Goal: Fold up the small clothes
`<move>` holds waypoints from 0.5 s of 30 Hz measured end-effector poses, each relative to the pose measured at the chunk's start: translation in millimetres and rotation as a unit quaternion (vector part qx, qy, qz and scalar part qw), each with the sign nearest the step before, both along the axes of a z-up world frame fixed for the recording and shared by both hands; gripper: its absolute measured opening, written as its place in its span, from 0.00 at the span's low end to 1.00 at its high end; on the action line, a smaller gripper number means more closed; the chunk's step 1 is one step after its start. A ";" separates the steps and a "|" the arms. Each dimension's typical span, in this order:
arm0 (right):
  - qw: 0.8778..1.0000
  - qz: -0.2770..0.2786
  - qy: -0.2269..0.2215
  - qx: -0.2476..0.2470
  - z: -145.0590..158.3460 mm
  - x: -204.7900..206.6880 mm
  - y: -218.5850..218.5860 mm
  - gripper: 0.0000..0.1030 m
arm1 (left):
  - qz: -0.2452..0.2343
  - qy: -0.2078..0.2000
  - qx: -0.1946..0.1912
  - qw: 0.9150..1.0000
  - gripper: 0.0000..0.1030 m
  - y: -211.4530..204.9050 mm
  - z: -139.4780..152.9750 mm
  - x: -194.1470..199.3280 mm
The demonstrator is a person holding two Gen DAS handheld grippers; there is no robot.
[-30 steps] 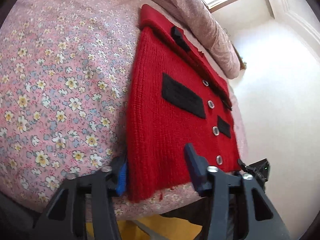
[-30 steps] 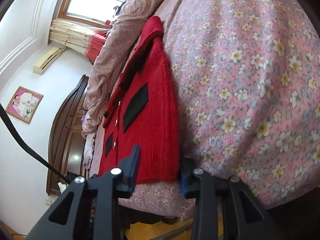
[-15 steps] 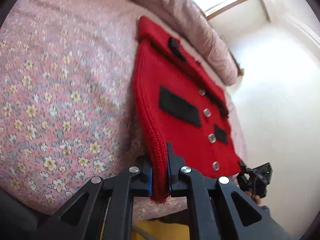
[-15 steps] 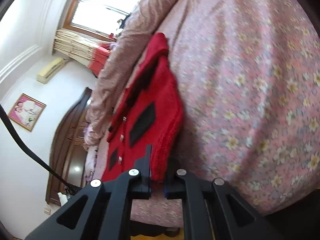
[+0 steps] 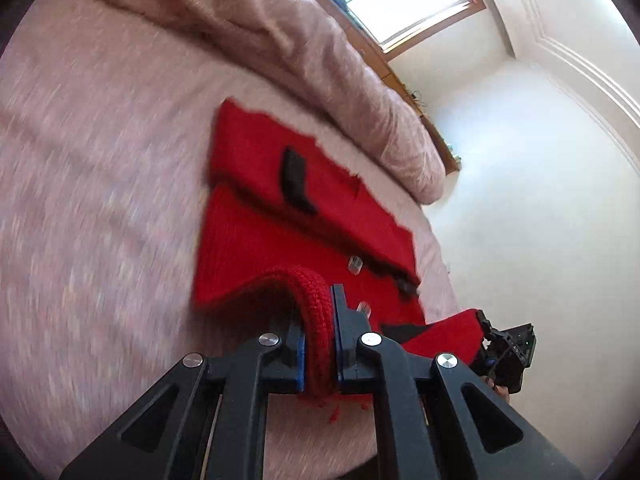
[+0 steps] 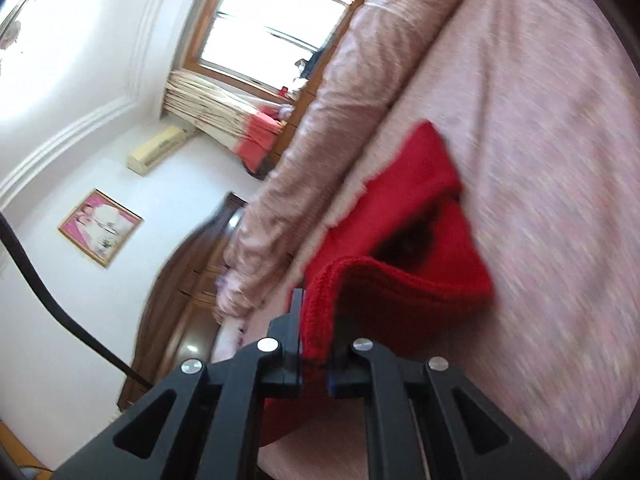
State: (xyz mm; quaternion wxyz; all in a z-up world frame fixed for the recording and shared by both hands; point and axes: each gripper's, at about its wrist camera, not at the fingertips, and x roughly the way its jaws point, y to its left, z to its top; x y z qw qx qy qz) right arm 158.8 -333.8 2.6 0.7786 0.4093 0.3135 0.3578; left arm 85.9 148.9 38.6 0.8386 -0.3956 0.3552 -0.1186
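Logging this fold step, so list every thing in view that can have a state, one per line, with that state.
left gripper: shut on the hem of the red knit cardigan.
right gripper: shut on the cardigan's other hem corner.
red knit cardigan: hem lifted off the bed and curling over, upper part lying flat, collar folded down.
cardigan buttons: cannot tell whether fastened.
quilt: bunched along the bed's far side.

Both wrist views low, close, blurred; apparently share red cardigan (image 5: 256, 236) (image 6: 420, 216).
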 end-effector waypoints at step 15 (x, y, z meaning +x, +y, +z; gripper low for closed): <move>0.996 -0.039 -0.054 -0.052 39.6 133.1 25.3 0.07 | 0.024 -0.033 0.073 0.996 0.03 32.1 18.2 149.7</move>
